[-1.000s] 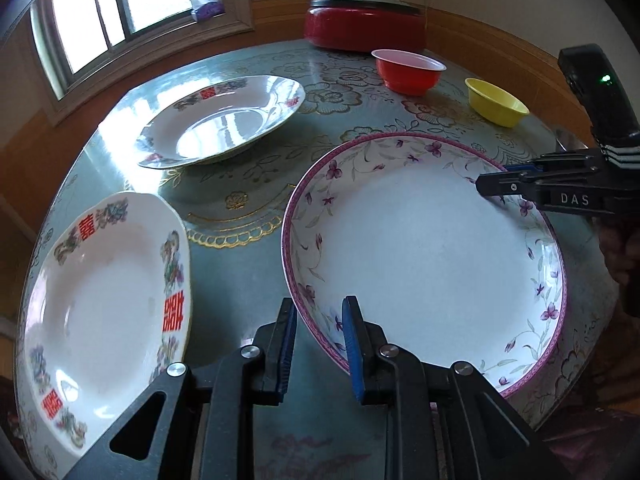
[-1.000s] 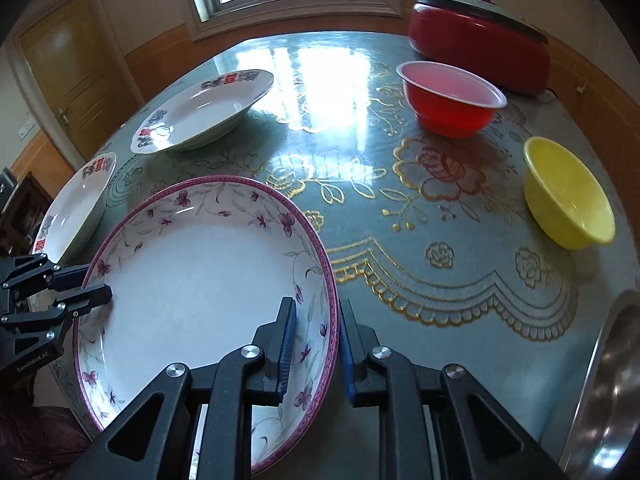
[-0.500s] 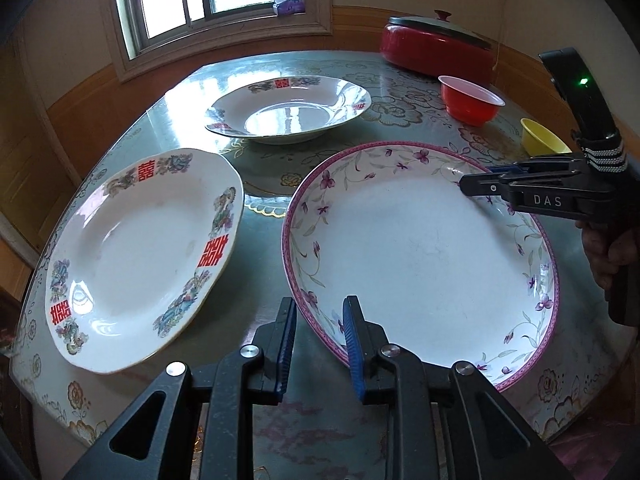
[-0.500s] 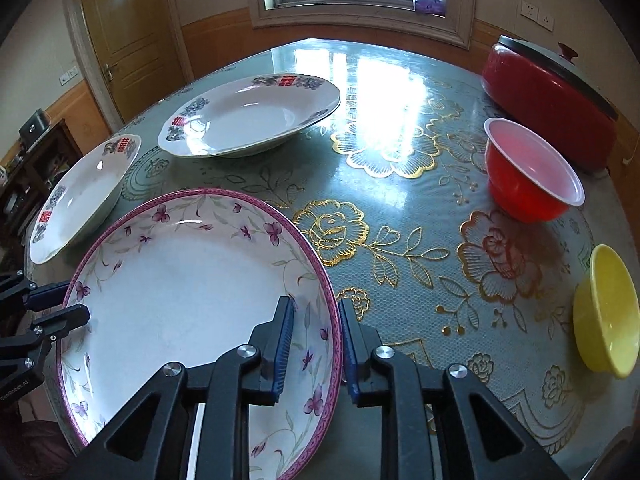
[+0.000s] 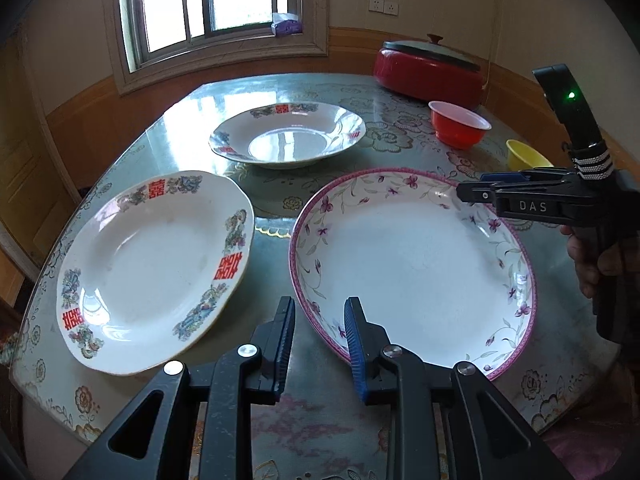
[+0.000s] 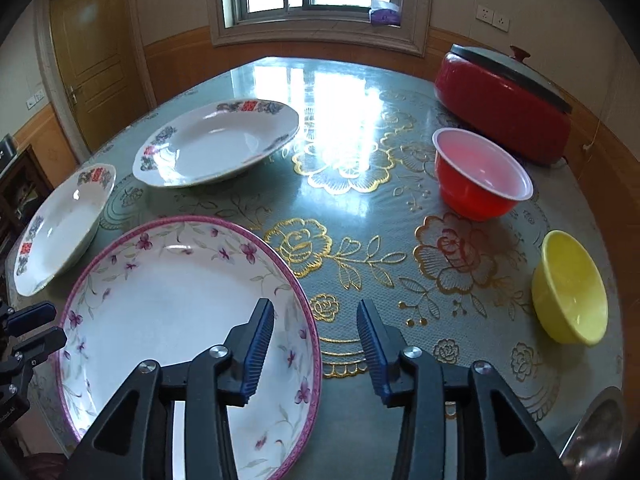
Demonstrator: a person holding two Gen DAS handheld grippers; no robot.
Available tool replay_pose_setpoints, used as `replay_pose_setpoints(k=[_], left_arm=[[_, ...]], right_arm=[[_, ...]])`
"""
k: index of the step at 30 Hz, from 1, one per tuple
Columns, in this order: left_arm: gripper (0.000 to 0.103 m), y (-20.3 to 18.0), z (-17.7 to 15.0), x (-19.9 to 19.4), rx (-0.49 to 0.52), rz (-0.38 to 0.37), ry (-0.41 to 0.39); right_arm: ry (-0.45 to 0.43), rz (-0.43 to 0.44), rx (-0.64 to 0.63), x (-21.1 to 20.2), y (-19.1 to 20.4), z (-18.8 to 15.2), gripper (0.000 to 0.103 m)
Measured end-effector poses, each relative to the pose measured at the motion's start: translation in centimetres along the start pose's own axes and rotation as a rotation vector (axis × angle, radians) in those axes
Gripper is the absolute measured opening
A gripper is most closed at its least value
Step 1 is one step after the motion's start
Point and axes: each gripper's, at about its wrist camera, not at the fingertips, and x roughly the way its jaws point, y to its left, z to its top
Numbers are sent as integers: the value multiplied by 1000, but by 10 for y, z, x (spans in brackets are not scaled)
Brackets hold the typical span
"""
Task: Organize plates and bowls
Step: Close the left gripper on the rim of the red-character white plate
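A large plate with a purple flower rim (image 5: 412,264) lies flat on the round table; it also shows in the right wrist view (image 6: 176,320). My left gripper (image 5: 320,324) is open, its jaws either side of the plate's near-left rim without clamping it. My right gripper (image 6: 314,336) is open, its jaws astride the plate's right rim. Two white plates with red characters lie to the left (image 5: 148,264) and behind (image 5: 288,140). A red bowl (image 6: 480,172) and a yellow bowl (image 6: 570,284) stand on the right.
A red lidded pot (image 6: 504,104) stands at the table's far right. A metal dish (image 6: 600,436) shows at the near right edge. The table (image 6: 340,208) carries a glossy green cloth with gold flowers. A window and a door lie beyond.
Both grippers have opened and let go of the flowered plate's rim. The plate has come down level and now rests flat on the table, nearer the two white plates.
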Motion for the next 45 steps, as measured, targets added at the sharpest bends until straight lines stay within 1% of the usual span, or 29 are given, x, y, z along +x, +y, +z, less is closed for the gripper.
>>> replay_pose_setpoints(k=[2,4,7,9,11,13,15,17,18,21,23,26,29,31,34,35,36,37,38,39,40,41,42,44,45], left_arm=[[27,6,2,-10,-10,-12,-29],[33,16,2,-18,-31,-15,-44],[33,40,3,-28,-86,-12,-64],[33,60,4,-36,-132,-7,-87],[36,81,4,-43,-170,28,-110],[43,104,4,-46,-214,82,-118],[44,130,2,-46,-266,137,-101],[44,158,-1,-44,-330,187,-84],[44,172,-4,-43,-365,196,-74],[44,210,-11,-38,-451,188,-57],[45,225,-12,-35,-467,184,-54],[49,239,-11,-25,-468,155,-49],[51,247,-8,-7,-467,100,-18],[51,250,-6,4,-462,50,-9],[48,248,-4,20,-441,2,29],[47,247,-4,25,-433,-16,37],[42,245,-4,30,-425,-34,46],[36,243,-4,34,-415,-54,54],[34,239,-4,38,-402,-66,61],[31,236,-3,40,-387,-63,58],[31,233,-2,40,-368,-32,50],[31,232,-1,41,-351,-16,45],[30,234,-1,42,-355,-23,43],[29,238,0,44,-368,-42,43],[29,237,-1,43,-361,-39,42]], right_arm=[[-31,7,3,-7,9,4,56],[-57,33,2,-10,20,10,61],[-85,131,7,-11,44,20,62],[-84,205,0,-8,61,26,62],[-65,276,-12,-2,81,33,62],[-41,345,-19,6,100,39,62],[-21,383,-33,14,120,45,62],[-6,392,-48,24,137,51,62],[2,398,-48,30,144,55,63],[30,403,-34,47,158,68,63],[37,389,-29,56,164,75,63],[60,383,-23,71,172,84,62],[88,365,-21,84,178,89,62],[112,375,-14,92,181,89,62],[147,381,-16,106,185,86,62],[135,383,-24,106,187,86,58],[138,387,-34,106,190,85,55],[139,392,-43,107,193,85,48],[134,379,-55,107,196,84,48],[133,365,-72,106,200,84,47],[131,350,-87,107,203,83,44],[130,331,-97,107,204,83,38],[128,317,-101,107,203,83,36],[125,323,-103,107,204,83,36],[124,322,-116,107,206,82,38]])
